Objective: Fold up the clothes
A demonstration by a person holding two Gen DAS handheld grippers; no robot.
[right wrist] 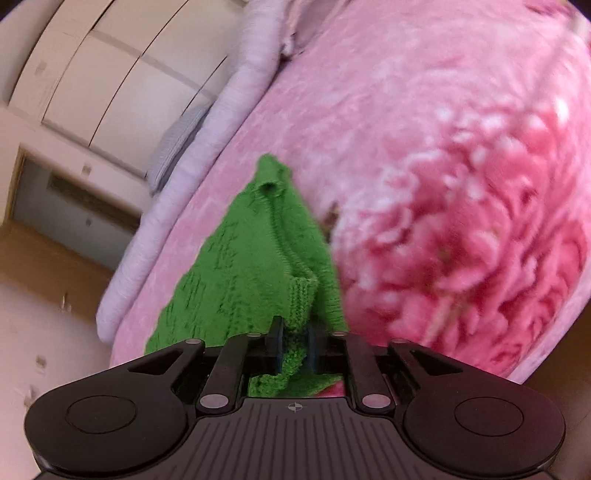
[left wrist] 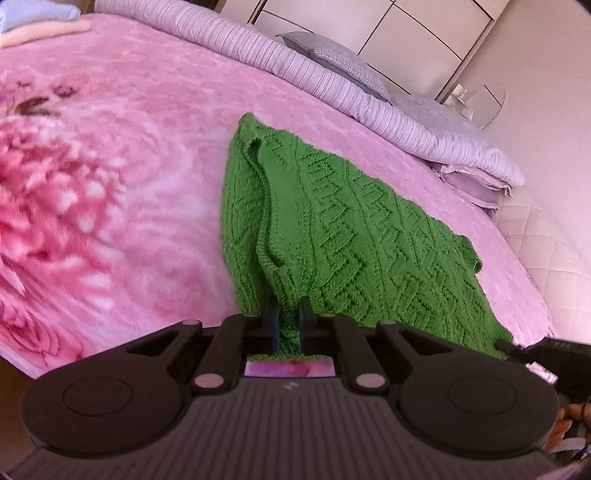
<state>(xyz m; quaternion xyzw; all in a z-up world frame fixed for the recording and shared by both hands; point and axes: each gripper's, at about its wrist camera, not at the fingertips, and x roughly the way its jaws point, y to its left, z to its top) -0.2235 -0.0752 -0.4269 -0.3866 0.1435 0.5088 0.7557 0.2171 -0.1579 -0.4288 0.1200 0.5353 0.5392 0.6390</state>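
Note:
A green knitted sweater (left wrist: 332, 229) with a zigzag pattern lies on a pink flowered blanket (left wrist: 110, 184), its near edge lifted. My left gripper (left wrist: 289, 321) is shut on the sweater's near edge, with green knit pinched between the jaws. My right gripper (right wrist: 295, 343) is shut on another part of the sweater (right wrist: 258, 266), gripping a ribbed edge. The sweater stretches away from both grippers across the bed. The right gripper's body shows at the lower right of the left wrist view (left wrist: 546, 350).
A rolled lilac quilt (left wrist: 295, 70) and a grey pillow (left wrist: 332, 62) lie along the bed's far side. Cream wardrobe doors (right wrist: 92, 74) stand beyond. Folded pale clothes (left wrist: 44, 26) sit at the far left corner. The blanket (right wrist: 443, 184) spreads wide to the right.

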